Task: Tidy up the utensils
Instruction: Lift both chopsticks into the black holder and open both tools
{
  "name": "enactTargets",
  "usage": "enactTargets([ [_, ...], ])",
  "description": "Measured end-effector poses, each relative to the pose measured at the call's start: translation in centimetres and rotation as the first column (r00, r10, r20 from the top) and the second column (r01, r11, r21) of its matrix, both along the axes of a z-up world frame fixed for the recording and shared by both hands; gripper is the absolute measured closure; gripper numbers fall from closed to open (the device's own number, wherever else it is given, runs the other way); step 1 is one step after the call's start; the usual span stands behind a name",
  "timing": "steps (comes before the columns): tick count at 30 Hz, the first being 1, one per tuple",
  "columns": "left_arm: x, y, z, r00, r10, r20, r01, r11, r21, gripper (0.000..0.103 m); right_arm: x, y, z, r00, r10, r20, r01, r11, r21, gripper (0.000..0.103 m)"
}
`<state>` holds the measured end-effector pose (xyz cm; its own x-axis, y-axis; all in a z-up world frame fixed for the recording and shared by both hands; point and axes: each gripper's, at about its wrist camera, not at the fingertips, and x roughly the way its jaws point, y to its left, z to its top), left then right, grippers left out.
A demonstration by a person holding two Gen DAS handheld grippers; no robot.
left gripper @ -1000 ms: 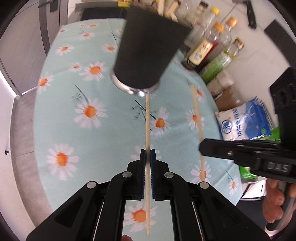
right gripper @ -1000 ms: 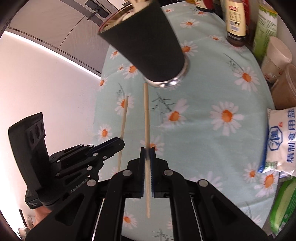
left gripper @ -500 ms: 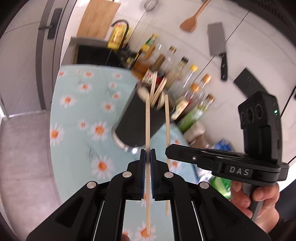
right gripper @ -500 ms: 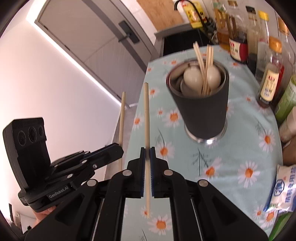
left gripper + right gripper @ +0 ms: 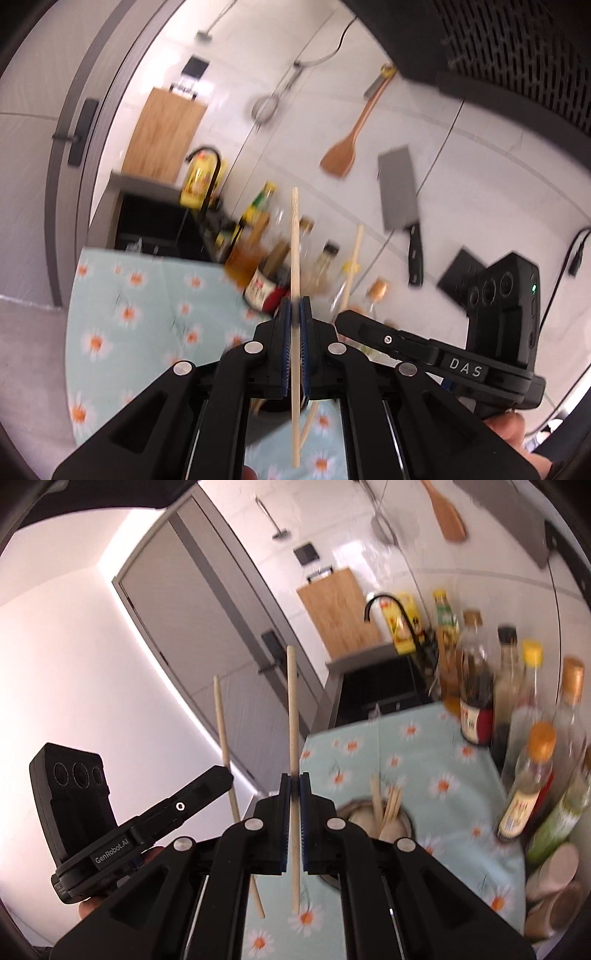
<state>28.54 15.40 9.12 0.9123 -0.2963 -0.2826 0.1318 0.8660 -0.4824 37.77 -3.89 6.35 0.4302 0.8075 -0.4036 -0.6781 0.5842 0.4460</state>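
— Above the daisy-print tablecloth (image 5: 436, 753), I have both claws up in the air. My left gripper (image 5: 294, 310) is clamped on a wooden chopstick (image 5: 294, 258), which stands nearly upright between the blue pads (image 5: 284, 343).

— And the other one?

— My right gripper (image 5: 294, 784) is clamped on a second chopstick (image 5: 292, 716), also close to upright, its upper end against the grey door (image 5: 207, 627) in my view. From either wrist camera I see the opposite claw alongside with its stick: the right gripper (image 5: 345, 317) shows at the right of the left view, the left gripper (image 5: 225, 775) at the left of the right view.

— Where is the holder?

— Low in the right wrist view, just behind my fingers, I see the rim of the utensil cup (image 5: 404, 818) on the cloth, with several chopsticks (image 5: 388, 805) poking out. Most of it is hidden by the claw, so I cannot say what else is inside.

— Anything around it?

— Sauce bottles (image 5: 476, 686) line the far edge by the wall. A wooden spatula (image 5: 341, 155) and a cleaver (image 5: 399, 195) hang above them, blurred.
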Motion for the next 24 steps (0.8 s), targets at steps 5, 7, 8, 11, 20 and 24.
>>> enactTargets([
  [5,2.4,-0.1,2.0,0.996,0.033,0.078,-0.035,0.999,0.033,0.099,2.6,-0.9,1.6,0.998,-0.035,0.051,0.032,0.998,0.057,0.097],
  [7,3.0,-0.3,2.3,0.994,0.046,0.099,-0.052,0.997,0.058,0.099,3.2,-1.2,1.6,0.997,-0.046,0.068,0.041,0.997,0.068,0.097],
  [8,3.4,-0.4,2.4,0.992,0.059,0.112,-0.067,0.995,0.071,0.099,3.5,-1.3,1.6,0.995,-0.059,0.086,0.053,0.996,0.075,0.097],
  [11,4.1,-0.6,1.8,0.988,0.075,0.131,-0.086,0.993,0.078,0.099,4.3,-1.0,0.6,0.992,-0.073,0.099,0.066,0.995,0.076,0.097],
  [20,5.3,-1.0,-3.0,0.993,0.086,0.082,-0.094,0.990,0.101,0.099,4.8,-0.2,-3.7,0.993,-0.097,0.062,0.093,0.994,0.059,0.097],
  [24,5.4,-1.5,-4.8,0.996,0.067,0.054,-0.074,0.989,0.127,0.099,4.5,0.3,-5.1,0.994,-0.097,0.049,0.095,0.995,0.027,0.097],
])
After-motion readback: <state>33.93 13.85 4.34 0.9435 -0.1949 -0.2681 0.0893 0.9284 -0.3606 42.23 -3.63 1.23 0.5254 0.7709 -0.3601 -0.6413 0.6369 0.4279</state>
